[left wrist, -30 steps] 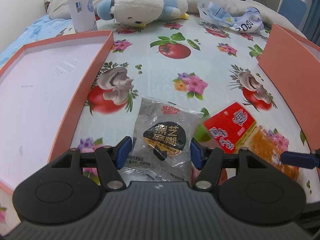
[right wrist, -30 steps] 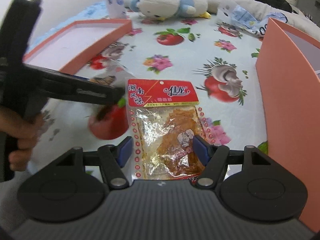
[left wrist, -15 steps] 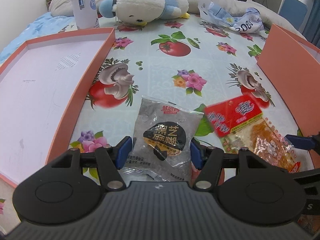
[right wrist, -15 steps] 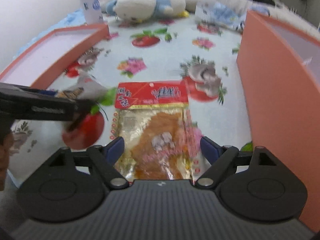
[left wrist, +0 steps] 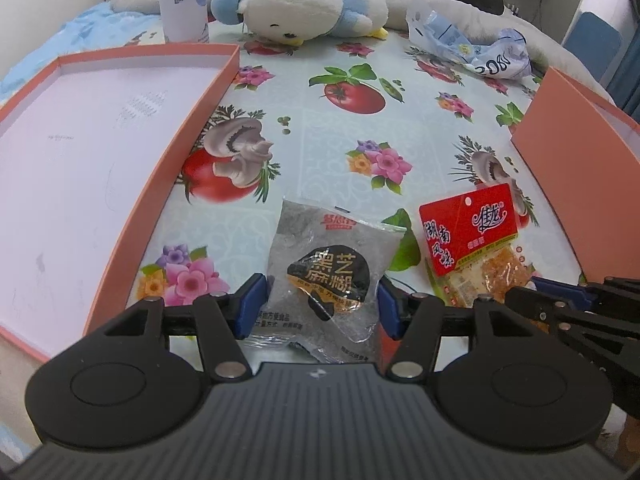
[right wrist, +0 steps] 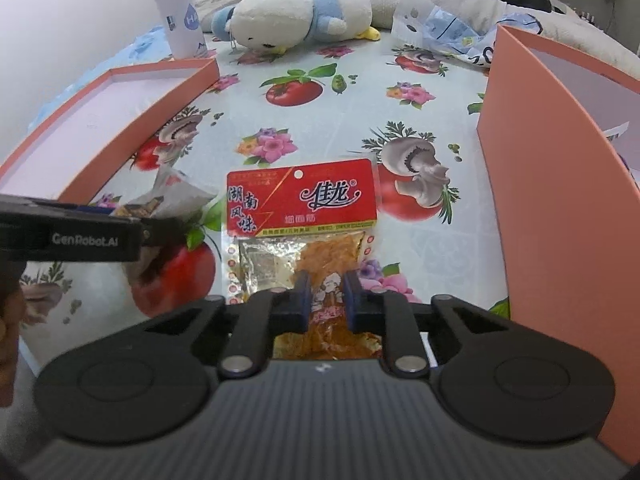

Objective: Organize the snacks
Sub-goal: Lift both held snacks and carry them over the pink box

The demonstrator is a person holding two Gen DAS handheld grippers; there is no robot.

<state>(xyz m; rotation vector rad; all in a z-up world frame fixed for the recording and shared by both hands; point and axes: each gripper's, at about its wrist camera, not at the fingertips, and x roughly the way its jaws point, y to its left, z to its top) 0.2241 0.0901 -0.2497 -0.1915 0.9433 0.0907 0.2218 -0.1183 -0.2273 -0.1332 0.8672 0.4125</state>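
Right hand-held gripper (right wrist: 325,294) pinches the red snack packet (right wrist: 302,216) — left hand-held gripper (left wrist: 319,300) straddles the grey sachet (left wrist: 326,268).

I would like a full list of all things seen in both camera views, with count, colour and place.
Grey sesame-paste packet: one, grey and black, between the left fingers.
Red-topped spicy snack packet: one, red and clear, pinched at its near end.
Shallow orange box lid: one, orange with white inside, left side.
Tall orange box: one, orange, right side.
Plush toy: one, white and blue, far end.
White bottle: one, far left.
Crumpled plastic bag: one, blue-white, far right.
Printed tablecloth: one, tomatoes and flowers.
Left gripper: black, open.
Right gripper: black, shut.
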